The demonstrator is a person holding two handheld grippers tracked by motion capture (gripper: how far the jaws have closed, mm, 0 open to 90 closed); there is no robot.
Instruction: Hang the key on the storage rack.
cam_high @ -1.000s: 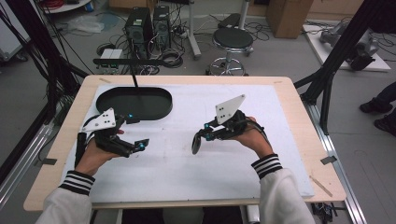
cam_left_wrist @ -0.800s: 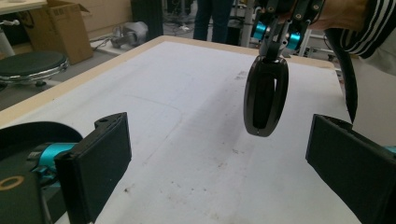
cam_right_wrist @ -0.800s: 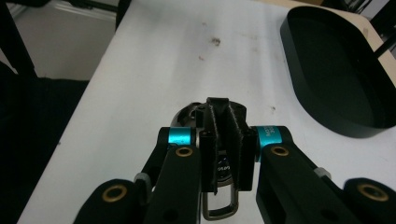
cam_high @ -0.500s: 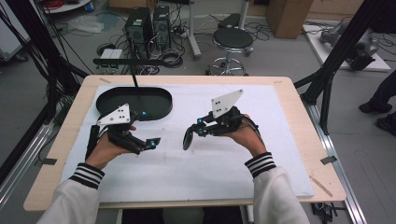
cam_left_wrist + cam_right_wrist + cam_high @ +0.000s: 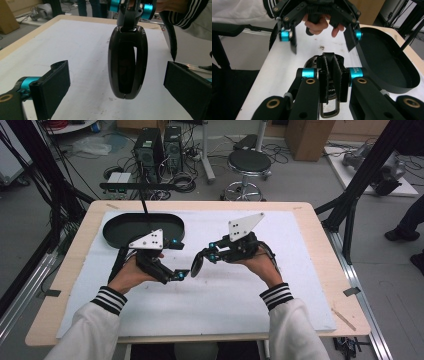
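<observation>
i hold the black oval object (image 5: 127, 61) in the air over the white mat (image 5: 300, 285) with the right gripper (image 5: 200, 262), end presented toward the left gripper (image 5: 182, 274) — apparently for a handover. right jaws clamp its end; left jaws stand wide apart, flanking it — not touching. black tray (image 5: 117, 227) sits behind.
</observation>
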